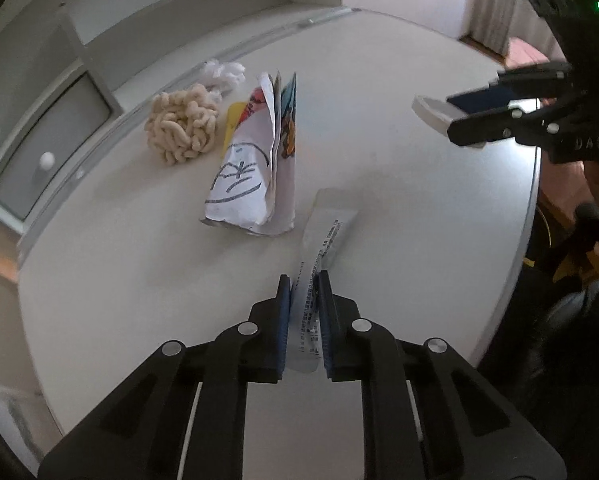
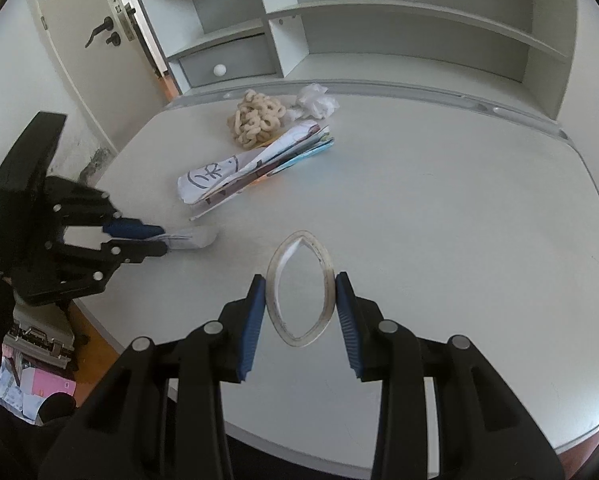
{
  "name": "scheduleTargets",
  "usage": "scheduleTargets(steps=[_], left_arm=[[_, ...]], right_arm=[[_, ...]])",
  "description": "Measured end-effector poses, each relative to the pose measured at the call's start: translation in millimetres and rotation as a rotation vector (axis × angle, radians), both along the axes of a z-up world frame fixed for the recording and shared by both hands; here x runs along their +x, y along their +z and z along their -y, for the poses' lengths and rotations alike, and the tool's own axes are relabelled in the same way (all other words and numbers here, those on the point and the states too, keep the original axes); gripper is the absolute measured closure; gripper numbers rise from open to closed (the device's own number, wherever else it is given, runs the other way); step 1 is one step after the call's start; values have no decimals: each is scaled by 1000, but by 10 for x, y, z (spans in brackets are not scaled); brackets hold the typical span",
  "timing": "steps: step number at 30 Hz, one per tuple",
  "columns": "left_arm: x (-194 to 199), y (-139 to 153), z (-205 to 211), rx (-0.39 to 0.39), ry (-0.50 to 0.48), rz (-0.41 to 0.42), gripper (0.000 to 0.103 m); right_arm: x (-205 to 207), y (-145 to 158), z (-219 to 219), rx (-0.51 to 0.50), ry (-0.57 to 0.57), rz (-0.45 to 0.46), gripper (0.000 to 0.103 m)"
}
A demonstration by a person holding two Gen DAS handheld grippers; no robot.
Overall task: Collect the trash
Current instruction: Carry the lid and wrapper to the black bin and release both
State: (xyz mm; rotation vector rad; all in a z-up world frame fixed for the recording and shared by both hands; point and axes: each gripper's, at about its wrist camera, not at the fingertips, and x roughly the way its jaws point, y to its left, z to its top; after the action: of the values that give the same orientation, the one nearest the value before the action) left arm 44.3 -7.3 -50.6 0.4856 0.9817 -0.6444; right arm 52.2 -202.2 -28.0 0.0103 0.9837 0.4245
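The left tool (image 1: 304,284) is clenched on a clear plastic wrapper (image 1: 327,232) printed with small black text; the blue pads pinch its near end, and the far end trails forward toward the white surface (image 1: 419,208). From the right wrist view the same wrapper (image 2: 191,238) pokes out flat from the left tool (image 2: 161,240) near the surface's left edge.

The right tool (image 2: 300,280) is grasping an empty tape ring (image 2: 299,292), squeezed between the pads into a pointed oval (you can see the surface straight through its middle). In the left wrist view that ring (image 1: 433,114) sticks out of the right tool (image 1: 453,114), held above the surface toward its right side.

Still lying on the surface: a folded bundle of drawn-on paper (image 1: 251,160) with colourful printed sheets tucked in, standing up just beyond the wrapper; behind it a beige tangle of chunky cord (image 1: 181,128); and a crumpled white tissue (image 1: 225,74) touching the cord, nearest the back rail. Beyond the surface rises a pale shelf unit (image 2: 379,20) with a small grey drawer (image 2: 227,62) and round white knob.
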Motion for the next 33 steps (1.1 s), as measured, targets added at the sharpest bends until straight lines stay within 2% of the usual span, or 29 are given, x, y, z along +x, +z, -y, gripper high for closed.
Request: scheduleTargets(steps=[6, 11, 15, 19, 23, 26, 33], left_arm=[[-252, 318, 359, -78, 34, 35, 90], [-325, 407, 1126, -142, -31, 51, 90], [-523, 420, 2024, -208, -170, 50, 90], [-816, 360, 2850, -258, -328, 16, 90], [-1102, 169, 3670, -287, -475, -60, 91], [-1306, -79, 4212, -265, -566, -121, 90], [-1641, -870, 5092, -168, -700, -302, 90]], right_arm=[[-233, 105, 472, 20, -102, 35, 67], [-591, 139, 1212, 27, -278, 60, 67], [-1043, 77, 1998, 9, -480, 62, 67], [-1618, -81, 2804, 2, -694, 43, 67], [-2250, -349, 3518, 12, -902, -1, 67], [-2695, -648, 3945, 40, -1037, -55, 67], [-3294, -1335, 4484, 133, -1195, -171, 67]])
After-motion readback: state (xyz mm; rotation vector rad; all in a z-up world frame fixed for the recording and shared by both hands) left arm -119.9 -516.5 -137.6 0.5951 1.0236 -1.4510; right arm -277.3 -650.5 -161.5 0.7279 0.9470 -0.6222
